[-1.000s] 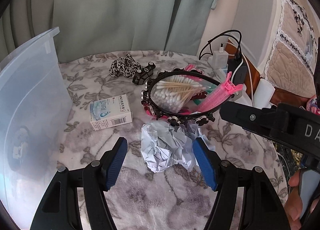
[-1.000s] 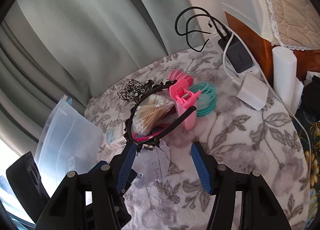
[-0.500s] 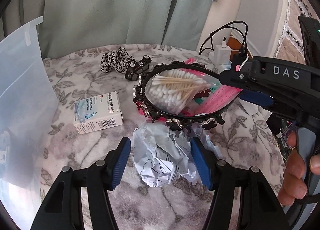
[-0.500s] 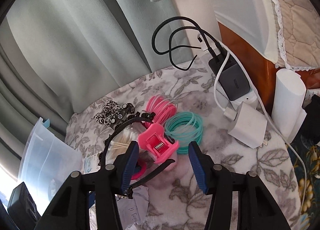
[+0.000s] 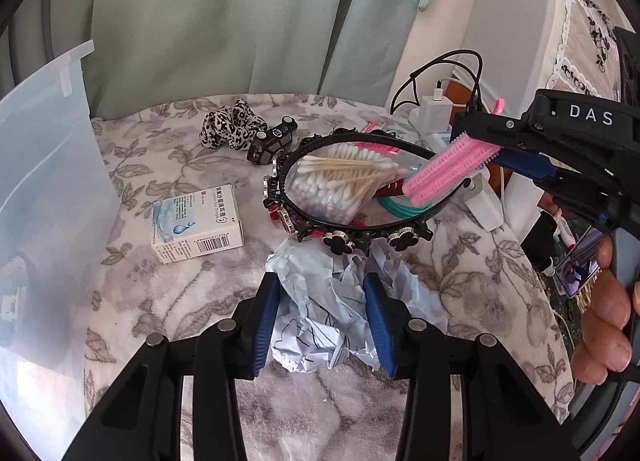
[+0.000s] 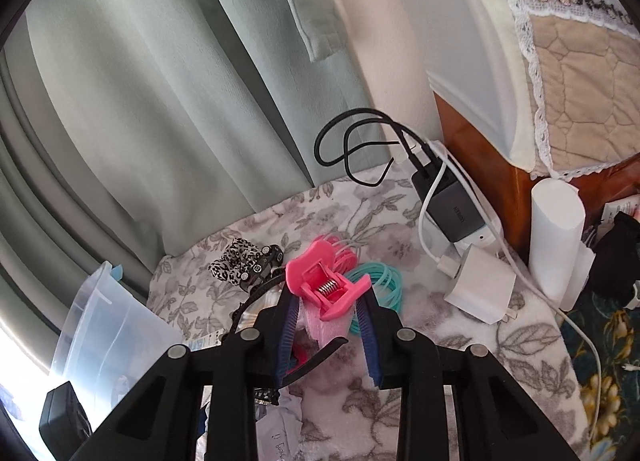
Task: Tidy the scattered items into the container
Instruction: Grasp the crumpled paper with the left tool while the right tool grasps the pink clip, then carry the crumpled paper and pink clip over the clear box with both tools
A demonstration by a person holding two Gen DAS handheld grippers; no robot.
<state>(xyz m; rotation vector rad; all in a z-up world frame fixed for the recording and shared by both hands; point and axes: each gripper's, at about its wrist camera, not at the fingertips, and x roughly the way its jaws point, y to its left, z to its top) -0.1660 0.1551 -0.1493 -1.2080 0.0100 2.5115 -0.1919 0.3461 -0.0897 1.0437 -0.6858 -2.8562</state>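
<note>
My left gripper (image 5: 320, 297) is shut on a crumpled white paper ball (image 5: 324, 325) that rests on the floral cloth. My right gripper (image 6: 328, 301) is shut on a pink hair clip (image 6: 324, 285); in the left wrist view the pink hair clip (image 5: 448, 167) hangs over a black flower headband (image 5: 344, 233) and a bag of cotton swabs (image 5: 340, 185). The clear plastic container (image 5: 48, 181) stands at the left, and it also shows in the right wrist view (image 6: 108, 325).
A small medicine box (image 5: 196, 221), a leopard scrunchie (image 5: 230, 129) and a small black toy car (image 5: 272, 139) lie on the cloth. Pink and teal hair bands (image 6: 376, 281) lie by the clip. Chargers (image 6: 452, 209) and cables sit at the right edge.
The left gripper has closed on the paper ball. The right gripper moved in over the pink hair clip and closed on it.
</note>
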